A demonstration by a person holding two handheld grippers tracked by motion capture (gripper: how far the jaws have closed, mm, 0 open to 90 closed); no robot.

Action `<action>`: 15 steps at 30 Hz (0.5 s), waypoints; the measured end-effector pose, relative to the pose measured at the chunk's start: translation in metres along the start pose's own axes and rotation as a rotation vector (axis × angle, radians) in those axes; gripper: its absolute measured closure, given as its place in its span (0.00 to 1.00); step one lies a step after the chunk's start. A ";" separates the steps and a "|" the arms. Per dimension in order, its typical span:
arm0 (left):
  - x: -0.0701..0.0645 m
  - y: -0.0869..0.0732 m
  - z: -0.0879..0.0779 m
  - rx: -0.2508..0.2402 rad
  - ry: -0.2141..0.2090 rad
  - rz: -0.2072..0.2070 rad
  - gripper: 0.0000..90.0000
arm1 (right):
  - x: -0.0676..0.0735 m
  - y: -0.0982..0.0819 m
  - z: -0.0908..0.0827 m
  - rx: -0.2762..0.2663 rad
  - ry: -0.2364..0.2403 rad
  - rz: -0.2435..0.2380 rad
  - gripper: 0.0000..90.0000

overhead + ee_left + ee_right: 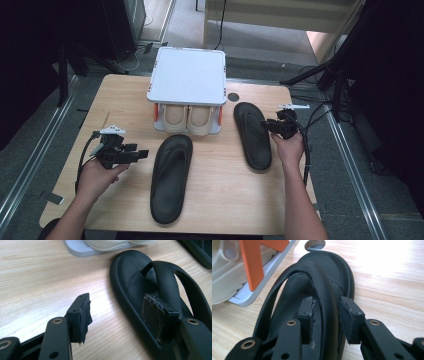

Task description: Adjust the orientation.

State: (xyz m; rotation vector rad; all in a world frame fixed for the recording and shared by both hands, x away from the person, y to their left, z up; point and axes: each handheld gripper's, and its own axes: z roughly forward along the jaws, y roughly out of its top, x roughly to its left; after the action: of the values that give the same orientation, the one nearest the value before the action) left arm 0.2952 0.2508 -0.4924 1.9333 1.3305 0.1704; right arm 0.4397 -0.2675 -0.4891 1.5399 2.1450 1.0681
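Two-tier shoe rack (pixel 187 75) set at the back of the tabletop (pixel 220 200), one beige pair of shoes (pixel 187 116) kept on its lower shelf, two black sandals laid in front, left sandal (pixel 171 176) beside the open left hand-held gripper (pixel 141 154), right sandal (pixel 252 134) with its strap between the parted pads of the right hand-held gripper (pixel 266 124).

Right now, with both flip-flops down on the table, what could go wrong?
1. The right gripper is open, but the strap of the right flip-flop sits between its pads; pulling away could snag it and drag the shoe.
2. That flip-flop lies close to the shoe rack; a nudge could knock it against the rack.
3. The left gripper is open over the left flip-flop; closing could catch its edge, not the strap.
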 end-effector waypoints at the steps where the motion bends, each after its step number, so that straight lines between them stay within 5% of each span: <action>1: 0.000 -0.002 -0.001 -0.007 0.005 -0.007 0.44 | -0.001 0.000 0.003 0.004 0.000 0.002 0.72; 15: 0.003 -0.010 -0.009 -0.013 0.026 -0.021 0.44 | -0.003 0.003 0.025 0.074 -0.002 0.010 0.79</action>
State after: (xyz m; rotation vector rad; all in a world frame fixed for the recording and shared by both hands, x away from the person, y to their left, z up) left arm 0.2848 0.2590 -0.4936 1.9112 1.3631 0.1942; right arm 0.4580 -0.2597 -0.5045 1.5848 2.2010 1.0006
